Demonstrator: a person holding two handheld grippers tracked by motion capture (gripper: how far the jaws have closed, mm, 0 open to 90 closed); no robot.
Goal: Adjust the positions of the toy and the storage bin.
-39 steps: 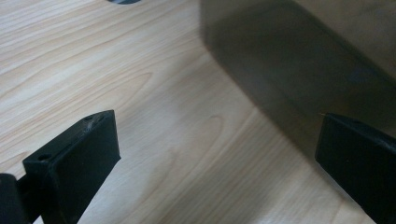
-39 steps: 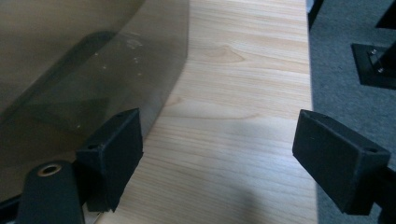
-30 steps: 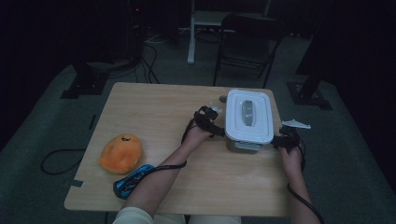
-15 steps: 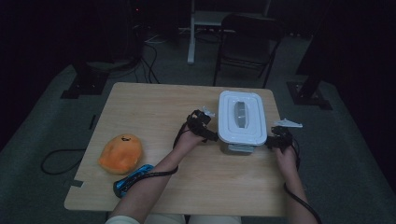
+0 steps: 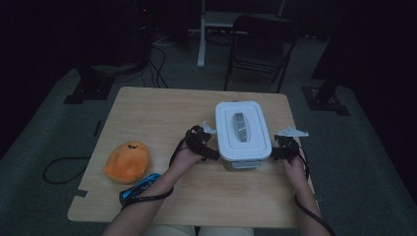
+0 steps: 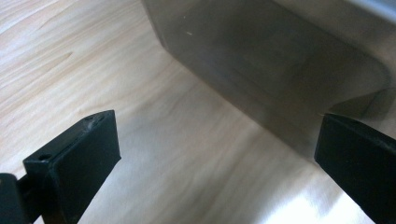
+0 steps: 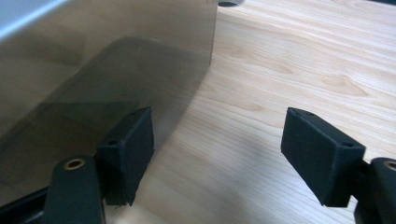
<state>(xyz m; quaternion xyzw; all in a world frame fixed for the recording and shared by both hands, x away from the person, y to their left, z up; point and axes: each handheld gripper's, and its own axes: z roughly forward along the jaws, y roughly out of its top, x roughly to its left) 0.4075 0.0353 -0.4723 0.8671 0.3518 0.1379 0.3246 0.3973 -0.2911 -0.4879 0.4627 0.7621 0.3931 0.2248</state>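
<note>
A white lidded container (image 5: 242, 130) with smoky translucent walls stands on the wooden table (image 5: 157, 113), right of centre. My left gripper (image 5: 211, 143) sits against its left side and my right gripper (image 5: 275, 149) against its right side. In the left gripper view the jaws (image 6: 215, 144) stand wide open, with the container wall (image 6: 280, 60) just ahead and its corner by the right jaw. In the right gripper view the jaws (image 7: 217, 144) are open and have just been closing a little. Only bare table lies between them, and the container wall (image 7: 93, 70) is beside the left jaw.
An orange plush toy (image 5: 127, 160) lies at the table's front left, with a blue object (image 5: 140, 187) beside it near my left forearm. A folding chair (image 5: 260, 44) stands behind the table. The table's right edge runs close to my right hand.
The container has slid left and toward the person, with both grippers moving alongside it.
</note>
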